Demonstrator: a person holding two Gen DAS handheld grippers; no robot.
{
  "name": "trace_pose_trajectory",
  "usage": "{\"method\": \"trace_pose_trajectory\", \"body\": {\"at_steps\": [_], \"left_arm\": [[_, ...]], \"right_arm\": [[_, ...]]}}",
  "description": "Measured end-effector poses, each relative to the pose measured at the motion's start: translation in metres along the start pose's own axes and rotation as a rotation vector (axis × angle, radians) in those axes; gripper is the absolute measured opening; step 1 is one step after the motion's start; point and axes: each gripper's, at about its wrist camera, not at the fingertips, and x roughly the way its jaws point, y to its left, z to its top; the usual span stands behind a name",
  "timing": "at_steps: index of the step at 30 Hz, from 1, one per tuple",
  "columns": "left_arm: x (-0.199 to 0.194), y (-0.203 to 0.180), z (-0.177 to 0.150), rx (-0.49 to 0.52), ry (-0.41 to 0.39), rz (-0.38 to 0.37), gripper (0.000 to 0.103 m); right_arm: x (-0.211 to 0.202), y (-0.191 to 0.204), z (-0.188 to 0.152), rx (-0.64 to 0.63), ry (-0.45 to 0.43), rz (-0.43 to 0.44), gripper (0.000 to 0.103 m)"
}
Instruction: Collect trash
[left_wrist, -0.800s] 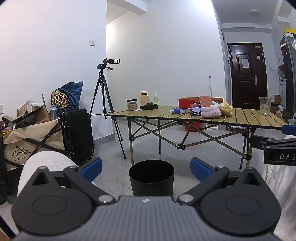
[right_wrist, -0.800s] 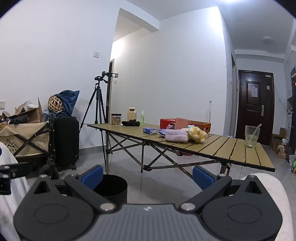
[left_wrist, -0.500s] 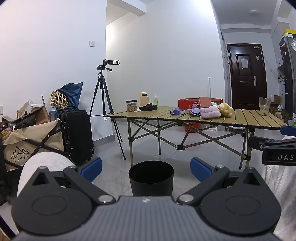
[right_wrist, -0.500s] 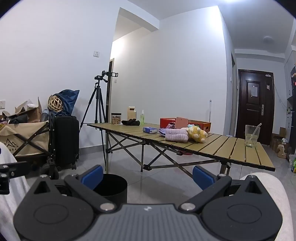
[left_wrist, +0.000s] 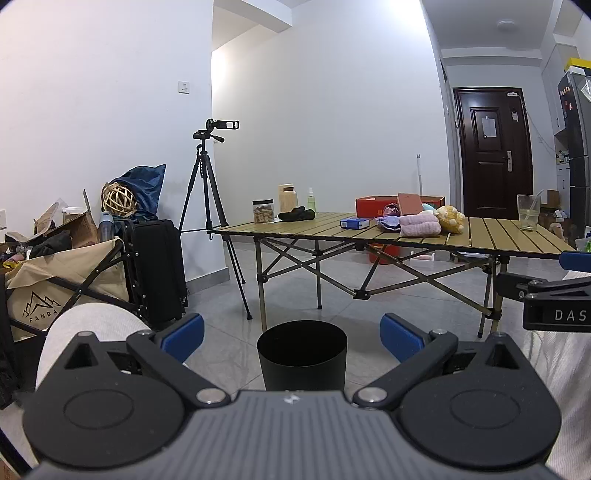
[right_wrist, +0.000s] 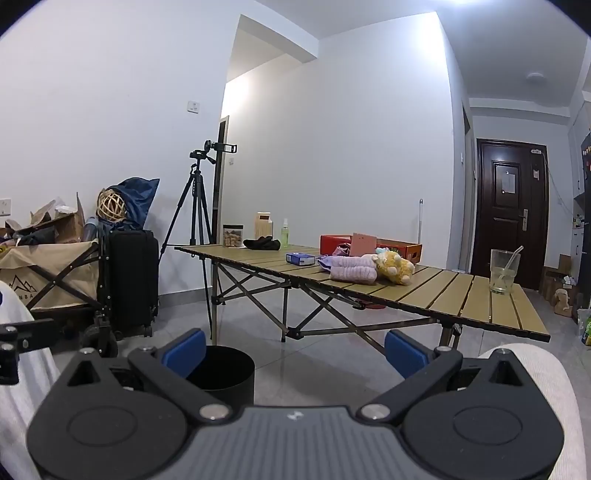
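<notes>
Round matte black bin (left_wrist: 302, 355), slatted table (left_wrist: 495, 240)

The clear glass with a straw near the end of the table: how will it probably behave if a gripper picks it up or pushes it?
The glass looks rigid, smooth and probably slippery, and likely fragile. It is tall, so a push high up may tip it. It appears to hold a little liquid, which could spill. It stands near the table end, so sliding it is risky.

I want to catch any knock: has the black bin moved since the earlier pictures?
No. The black bin sits the same against the folding table legs behind it.
</notes>
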Motion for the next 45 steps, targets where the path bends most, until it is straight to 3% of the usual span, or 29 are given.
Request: {"method": "trace_pose_trajectory", "body": {"at_steps": [45], "left_arm": [[-0.0002, 0.0005, -0.0001, 0.002, 0.003, 0.0, 0.103]], "right_arm": [[-0.0008, -0.0035, 0.0022, 0.021, -0.004, -0.004, 0.103]]}}
